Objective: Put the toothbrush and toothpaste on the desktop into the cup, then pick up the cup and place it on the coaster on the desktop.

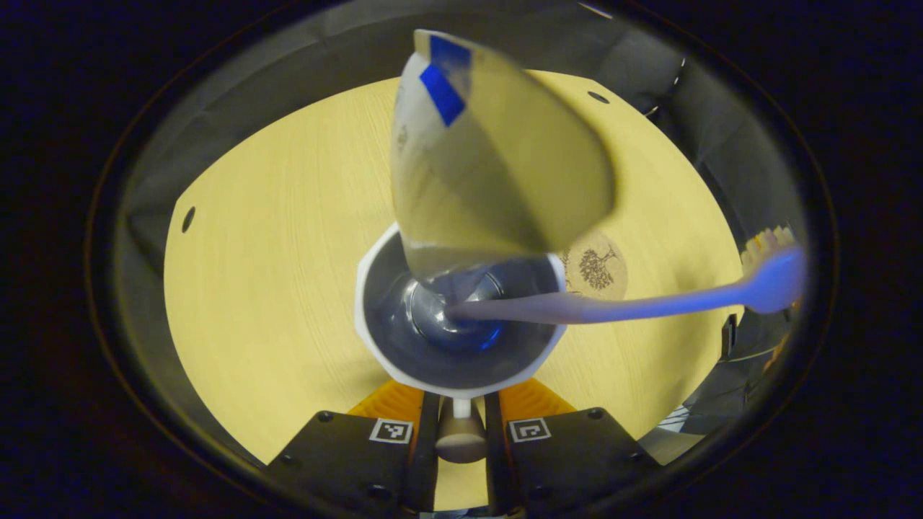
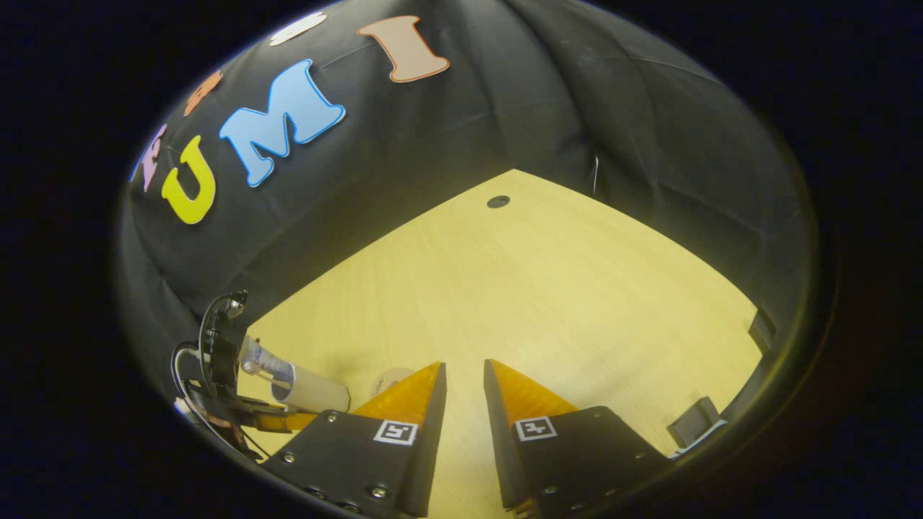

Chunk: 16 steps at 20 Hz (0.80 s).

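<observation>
Bearing blue-marked toothpaste [image 1: 497, 166], cup [image 1: 461, 317]

No readable words, brands or numbers appear on any object. The coaster [image 1: 595, 269] carries an engraved tree picture with no legible writing. The toothpaste [image 1: 497, 158] shows blue patches whose print is too blurred to read. Each gripper finger block bears a square black-and-white coded marker [image 1: 391, 431] [image 2: 395, 432], a machine pattern rather than text.

Each claw [image 2: 465, 382] has orange tapered fingers [image 2: 411, 393] on black screwed plates bearing square black-and-white markers.
</observation>
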Tool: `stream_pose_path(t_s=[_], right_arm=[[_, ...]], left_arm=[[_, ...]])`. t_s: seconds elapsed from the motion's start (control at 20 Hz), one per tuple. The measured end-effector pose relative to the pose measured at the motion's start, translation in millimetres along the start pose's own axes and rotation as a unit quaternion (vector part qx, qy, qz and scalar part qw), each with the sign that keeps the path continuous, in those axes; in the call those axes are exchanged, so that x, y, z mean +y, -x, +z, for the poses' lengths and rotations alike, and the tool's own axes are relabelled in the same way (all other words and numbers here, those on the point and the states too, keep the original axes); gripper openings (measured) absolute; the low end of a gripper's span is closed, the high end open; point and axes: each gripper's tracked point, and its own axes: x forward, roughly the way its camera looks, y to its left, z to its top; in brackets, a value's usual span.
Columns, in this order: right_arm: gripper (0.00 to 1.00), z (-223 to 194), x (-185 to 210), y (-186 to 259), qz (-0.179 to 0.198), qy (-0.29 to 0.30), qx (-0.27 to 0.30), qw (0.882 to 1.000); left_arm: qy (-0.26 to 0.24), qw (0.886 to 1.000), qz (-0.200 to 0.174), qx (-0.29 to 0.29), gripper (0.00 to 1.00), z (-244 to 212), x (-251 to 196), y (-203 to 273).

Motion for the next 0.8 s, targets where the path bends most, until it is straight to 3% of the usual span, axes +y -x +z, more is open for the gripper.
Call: stream_pose_path(t_s=[0.1, 0.5, 0.8], right_arm=[[0.31, 0, -2, 1, 0.0, -0.003, 0.001, 1.0], [0.35, 4, -18, 12, -0.006, -0.015, -0.005, 1.0], [0.35, 6, -42, 23, -0.022, -0.034, -0.012, 0.999]], left_arm=[[-0.014, 1.0, -0.003, -0.006, 0.35, 8, -12, 5], [-0.059, 0.998, -0.032, -0.009, 0.34, 33, -69, 6], [-0.08, 0.996, -0.039, 0.0, 0.34, 44, -77, -4]])
